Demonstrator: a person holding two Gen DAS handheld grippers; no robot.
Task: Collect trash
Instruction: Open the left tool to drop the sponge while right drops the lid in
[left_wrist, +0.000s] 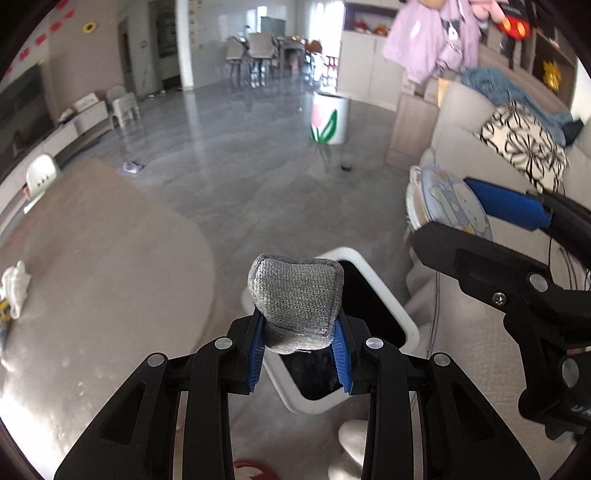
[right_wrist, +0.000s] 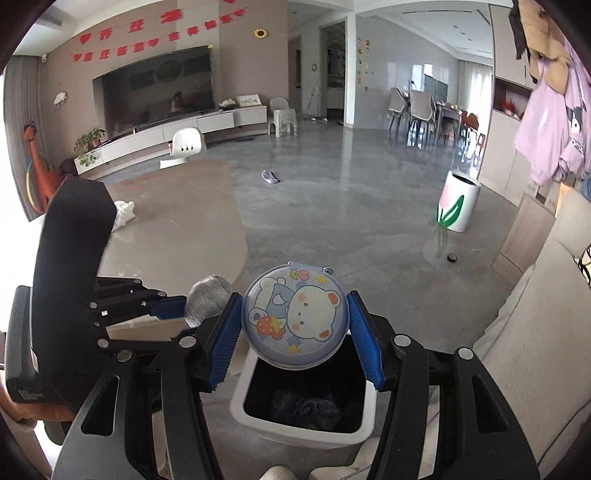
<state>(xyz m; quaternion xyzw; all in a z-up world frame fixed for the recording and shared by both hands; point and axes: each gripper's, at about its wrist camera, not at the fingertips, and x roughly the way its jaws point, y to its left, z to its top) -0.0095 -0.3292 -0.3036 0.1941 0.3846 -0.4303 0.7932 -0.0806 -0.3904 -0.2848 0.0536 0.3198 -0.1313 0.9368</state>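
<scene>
My left gripper (left_wrist: 300, 345) is shut on a grey fabric pad (left_wrist: 297, 302) and holds it above the white square trash bin (left_wrist: 400, 321) with a black liner. My right gripper (right_wrist: 297, 341) is shut on a round blue lid with a cartoon bear (right_wrist: 297, 317), held over the same bin (right_wrist: 243, 391). The right gripper shows at the right of the left wrist view (left_wrist: 491, 210), with the lid (left_wrist: 454, 206) in it. The left gripper and grey pad (right_wrist: 207, 299) show at the left of the right wrist view.
A rounded beige table (right_wrist: 177, 225) holds a crumpled white tissue (right_wrist: 123, 212). A white tulip-painted bin (right_wrist: 458, 203) stands on the grey floor. A purple scrap (right_wrist: 270, 177) and a small black cap (right_wrist: 452, 257) lie on the floor. A beige sofa (right_wrist: 535, 332) is at right.
</scene>
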